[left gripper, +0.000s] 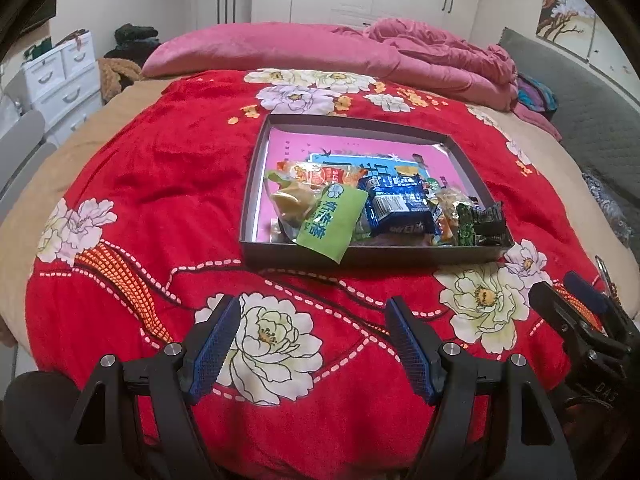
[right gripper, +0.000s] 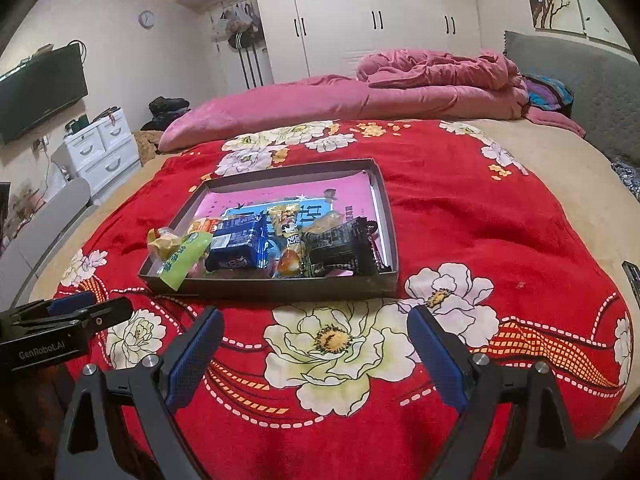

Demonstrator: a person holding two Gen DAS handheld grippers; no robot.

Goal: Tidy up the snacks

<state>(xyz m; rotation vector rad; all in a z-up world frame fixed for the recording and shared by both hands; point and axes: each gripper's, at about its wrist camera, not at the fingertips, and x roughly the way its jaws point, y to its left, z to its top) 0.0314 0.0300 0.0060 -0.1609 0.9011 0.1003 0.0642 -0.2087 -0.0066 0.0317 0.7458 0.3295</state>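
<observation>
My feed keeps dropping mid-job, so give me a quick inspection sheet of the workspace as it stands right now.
Surface: red floral blanket over the bed, rumpled.
Job's things: shallow box tray holds the snacks bunched at its near end; green packet overhangs the near wall; blue packet and black packet inside.
Clutter: pink quilt heaped at the far side.
Grippers: left hand-held gripper open, empty, short of the tray; right hand-held gripper open, empty, likewise.
Cables: nothing seen.
Surroundings: white wardrobe, drawer unit, wall TV.
</observation>
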